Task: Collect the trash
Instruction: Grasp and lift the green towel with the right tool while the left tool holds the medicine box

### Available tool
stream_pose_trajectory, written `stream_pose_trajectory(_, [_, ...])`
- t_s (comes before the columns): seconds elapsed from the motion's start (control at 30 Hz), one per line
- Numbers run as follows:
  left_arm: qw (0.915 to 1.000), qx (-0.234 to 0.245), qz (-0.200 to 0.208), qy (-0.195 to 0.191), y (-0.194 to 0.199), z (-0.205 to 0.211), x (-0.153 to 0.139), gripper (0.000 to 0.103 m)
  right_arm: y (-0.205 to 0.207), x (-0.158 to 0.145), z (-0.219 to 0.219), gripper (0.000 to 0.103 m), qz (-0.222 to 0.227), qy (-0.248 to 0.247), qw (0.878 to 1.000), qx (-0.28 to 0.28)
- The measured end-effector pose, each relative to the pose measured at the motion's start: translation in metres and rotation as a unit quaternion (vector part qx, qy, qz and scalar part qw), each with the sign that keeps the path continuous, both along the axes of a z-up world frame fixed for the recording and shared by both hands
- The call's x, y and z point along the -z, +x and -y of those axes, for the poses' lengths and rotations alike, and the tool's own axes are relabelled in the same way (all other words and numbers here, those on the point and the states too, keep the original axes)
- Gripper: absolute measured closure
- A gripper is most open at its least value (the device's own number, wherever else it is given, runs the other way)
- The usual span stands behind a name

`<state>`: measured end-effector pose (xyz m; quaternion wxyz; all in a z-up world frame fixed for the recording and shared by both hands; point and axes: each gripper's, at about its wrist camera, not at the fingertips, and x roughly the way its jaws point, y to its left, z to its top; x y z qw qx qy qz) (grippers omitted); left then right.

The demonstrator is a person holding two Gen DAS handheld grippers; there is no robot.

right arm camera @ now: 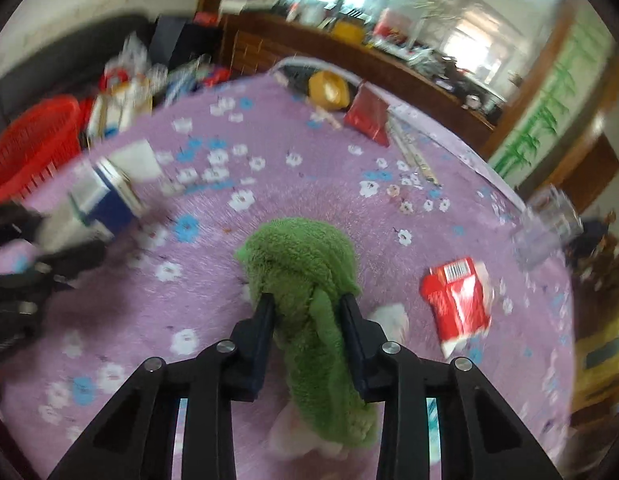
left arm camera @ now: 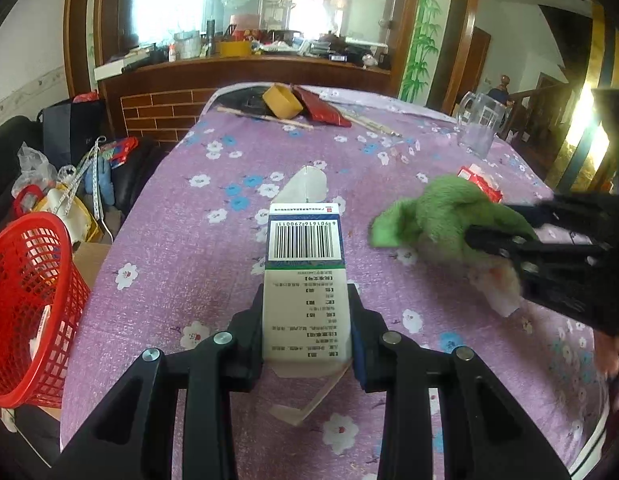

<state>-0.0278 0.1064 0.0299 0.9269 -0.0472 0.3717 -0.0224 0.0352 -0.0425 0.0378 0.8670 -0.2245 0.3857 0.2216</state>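
My left gripper (left arm camera: 307,300) is shut on a white and blue medicine box (left arm camera: 305,272) with a barcode, held above the purple flowered tablecloth (left arm camera: 181,248). The box also shows in the right wrist view (right arm camera: 105,196). My right gripper (right arm camera: 307,304) is shut on a green fuzzy cloth (right arm camera: 305,280) over the table; the cloth also shows in the left wrist view (left arm camera: 437,216). A red basket (left arm camera: 25,312) stands off the table's left edge. A crumpled red packet (right arm camera: 457,300) lies on the cloth to the right.
A glass mug (left arm camera: 479,124) stands at the far right. A yellow tape roll (left arm camera: 281,100), a dark red pouch (left arm camera: 321,108) and chopsticks (left arm camera: 265,117) lie at the far end. Bags and clutter (left arm camera: 61,184) sit left of the table, near the basket.
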Motion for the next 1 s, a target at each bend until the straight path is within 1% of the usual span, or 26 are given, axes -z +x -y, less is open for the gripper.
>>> stream_pose_trajectory(0.1, [0.9999, 0.002, 0.011, -0.002, -0.007, 0.006, -0.004, 0.070, -0.030, -0.011, 0.020, 0.067, 0.001, 0.087, 0.996, 0.022])
stream_pose_trajectory(0.13, [0.9999, 0.005, 0.013, -0.003, -0.009, 0.009, -0.005, 0.070, -0.040, -0.014, 0.028, 0.067, -0.001, 0.120, 0.992, 0.032])
stream_pose_trajectory(0.23, [0.9997, 0.012, 0.019, -0.002, -0.015, 0.018, -0.008, 0.070, -0.070, -0.017, 0.047, 0.067, -0.002, 0.197, 0.979, 0.046])
stream_pose_trajectory(0.4, [0.9992, 0.025, 0.030, 0.007, -0.026, 0.032, -0.013, 0.070, -0.103, -0.018, 0.071, 0.074, -0.002, 0.262, 0.962, 0.070])
stream_pose_trajectory(0.47, [0.9990, 0.031, 0.032, 0.010, -0.029, 0.037, -0.013, 0.070, -0.110, -0.017, 0.078, 0.078, 0.003, 0.272, 0.959, 0.075])
stream_pose_trajectory(0.5, [0.9989, 0.033, 0.030, 0.011, -0.029, 0.038, -0.013, 0.070, -0.112, -0.016, 0.078, 0.081, -0.002, 0.270, 0.960, 0.072])
stream_pose_trajectory(0.53, [0.9989, 0.034, 0.029, 0.011, -0.029, 0.039, -0.013, 0.070, -0.114, -0.015, 0.079, 0.086, -0.005, 0.268, 0.961, 0.073])
stream_pose_trajectory(0.6, [0.9989, 0.036, 0.027, 0.013, -0.030, 0.041, -0.013, 0.070, -0.117, -0.012, 0.082, 0.086, -0.014, 0.269, 0.960, 0.077])
stream_pose_trajectory(0.67, [0.9989, 0.036, 0.026, 0.016, -0.031, 0.041, -0.013, 0.070, -0.119, -0.006, 0.082, 0.086, -0.036, 0.260, 0.963, 0.062])
stream_pose_trajectory(0.73, [0.9989, 0.035, 0.024, 0.017, -0.032, 0.040, -0.012, 0.070, -0.123, -0.001, 0.084, 0.086, -0.037, 0.248, 0.966, 0.062])
stream_pose_trajectory(0.77, [0.9990, 0.034, 0.024, 0.017, -0.032, 0.039, -0.012, 0.070, -0.126, 0.001, 0.085, 0.085, -0.041, 0.241, 0.968, 0.059])
stream_pose_trajectory(0.8, [0.9990, 0.034, 0.023, 0.017, -0.033, 0.039, -0.012, 0.070, -0.128, 0.003, 0.085, 0.081, -0.043, 0.234, 0.970, 0.056])
stream_pose_trajectory(0.87, [0.9991, 0.032, 0.023, 0.015, -0.032, 0.038, -0.013, 0.070, -0.134, 0.003, 0.088, 0.045, -0.033, 0.227, 0.972, 0.056])
stream_pose_trajectory(0.9, [0.9991, 0.031, 0.024, 0.014, -0.032, 0.037, -0.013, 0.070, -0.136, 0.003, 0.090, 0.039, -0.028, 0.225, 0.972, 0.053])
stream_pose_trajectory(1.0, [0.9991, 0.030, 0.026, 0.013, -0.033, 0.036, -0.014, 0.070, -0.138, 0.009, 0.085, 0.038, -0.028, 0.205, 0.977, 0.043])
